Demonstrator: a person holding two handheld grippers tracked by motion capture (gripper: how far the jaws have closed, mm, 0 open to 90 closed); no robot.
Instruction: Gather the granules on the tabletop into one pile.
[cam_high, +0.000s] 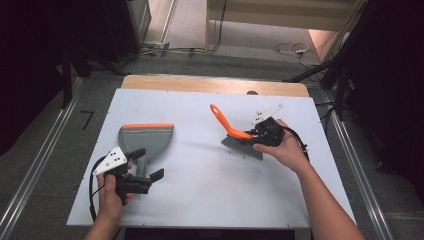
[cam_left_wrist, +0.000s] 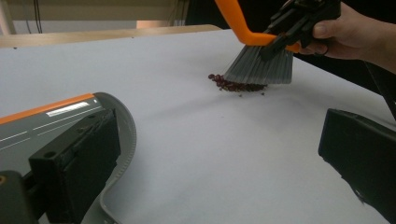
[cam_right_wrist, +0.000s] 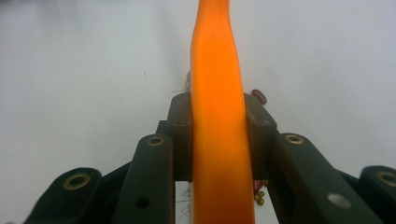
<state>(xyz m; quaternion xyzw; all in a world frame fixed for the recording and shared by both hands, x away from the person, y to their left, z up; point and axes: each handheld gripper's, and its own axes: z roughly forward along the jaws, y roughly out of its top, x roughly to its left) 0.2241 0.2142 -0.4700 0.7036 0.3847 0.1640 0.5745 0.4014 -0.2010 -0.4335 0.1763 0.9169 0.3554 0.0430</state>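
A grey dustpan (cam_high: 145, 139) with an orange front lip lies at the table's left, its handle pointing toward me. My left gripper (cam_high: 147, 163) is open, its jaws standing on either side of that handle. In the left gripper view (cam_left_wrist: 217, 140) one jaw lies over the dustpan (cam_left_wrist: 56, 116). My right gripper (cam_high: 260, 132) is shut on the orange handle of a brush (cam_high: 235, 132), and the handle (cam_right_wrist: 217, 154) is clamped between its jaws. The grey bristles (cam_left_wrist: 259, 67) rest on the table against a small pile of red beans (cam_left_wrist: 236, 85).
The white board (cam_high: 210, 190) covers the table, with a wooden strip (cam_high: 215, 84) showing at its far edge. Open board lies between dustpan and brush. Metal rails (cam_high: 35, 170) run along both sides on the floor. Cables (cam_high: 292, 49) lie beyond the table.
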